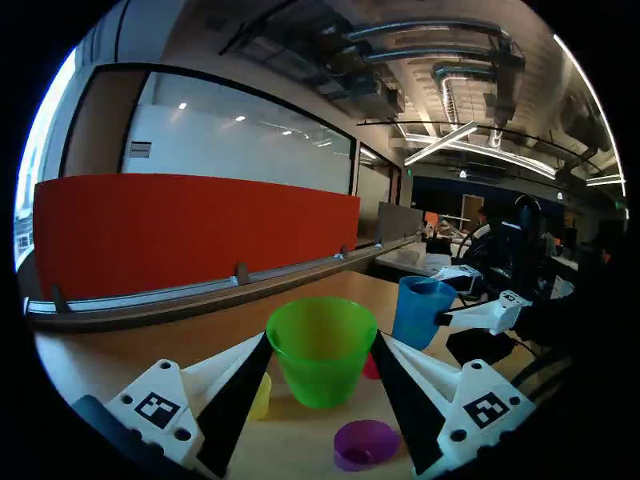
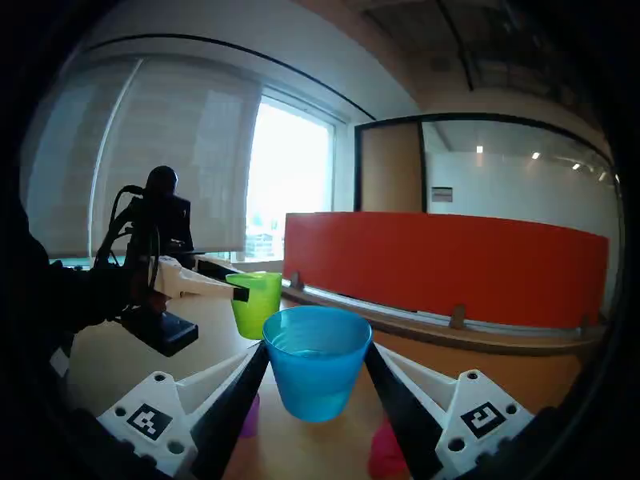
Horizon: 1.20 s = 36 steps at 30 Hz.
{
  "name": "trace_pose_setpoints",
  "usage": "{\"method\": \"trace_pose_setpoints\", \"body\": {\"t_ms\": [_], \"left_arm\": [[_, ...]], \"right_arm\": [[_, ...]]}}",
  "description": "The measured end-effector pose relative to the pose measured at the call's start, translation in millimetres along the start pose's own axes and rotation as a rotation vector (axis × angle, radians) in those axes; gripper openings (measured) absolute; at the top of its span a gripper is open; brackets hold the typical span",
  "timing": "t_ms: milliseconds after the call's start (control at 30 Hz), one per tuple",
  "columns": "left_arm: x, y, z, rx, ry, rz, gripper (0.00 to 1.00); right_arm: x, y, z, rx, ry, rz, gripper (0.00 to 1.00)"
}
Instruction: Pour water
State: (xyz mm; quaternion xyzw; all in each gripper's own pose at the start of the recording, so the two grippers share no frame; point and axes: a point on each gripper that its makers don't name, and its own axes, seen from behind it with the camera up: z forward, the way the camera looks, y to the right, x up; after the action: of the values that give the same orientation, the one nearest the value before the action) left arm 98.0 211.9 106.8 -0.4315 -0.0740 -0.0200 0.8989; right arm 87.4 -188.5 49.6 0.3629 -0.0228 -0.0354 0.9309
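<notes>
In the left gripper view my left gripper [image 1: 322, 344] is shut on a green plastic cup [image 1: 320, 364], held upright above the wooden desk [image 1: 120, 352]. To its right a blue cup [image 1: 420, 308] stands upright in the right gripper [image 1: 452, 318], which a dark-sleeved arm carries. In the right gripper view my right gripper [image 2: 316, 352] is shut on that blue cup [image 2: 316, 376], and water shows inside it. Farther left there, the green cup [image 2: 256, 304] sits in the left gripper [image 2: 238, 294]. The two cups are close together but apart.
A purple cup [image 1: 364, 444], a yellow cup [image 1: 260, 396] and a pink cup [image 1: 370, 368] sit on the desk under the held cups. An orange partition [image 1: 192, 228] with a rail runs along the desk's far edge. Purple [image 2: 250, 416] and pink [image 2: 384, 452] cups lie below the blue one.
</notes>
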Motion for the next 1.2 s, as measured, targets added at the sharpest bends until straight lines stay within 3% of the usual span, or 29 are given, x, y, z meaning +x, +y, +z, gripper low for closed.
{"method": "trace_pose_setpoints", "body": {"t_ms": [700,1200], "left_arm": [[10.4,4.0,-2.3,-0.005,-0.009,0.019,0.87],[24.8,4.9,-5.9,-0.011,-0.035,0.038,0.87]], "right_arm": [[10.3,4.5,-1.8,0.017,-0.028,-0.020,0.89],[40.5,10.6,3.8,0.057,-0.063,-0.103,0.89]]}}
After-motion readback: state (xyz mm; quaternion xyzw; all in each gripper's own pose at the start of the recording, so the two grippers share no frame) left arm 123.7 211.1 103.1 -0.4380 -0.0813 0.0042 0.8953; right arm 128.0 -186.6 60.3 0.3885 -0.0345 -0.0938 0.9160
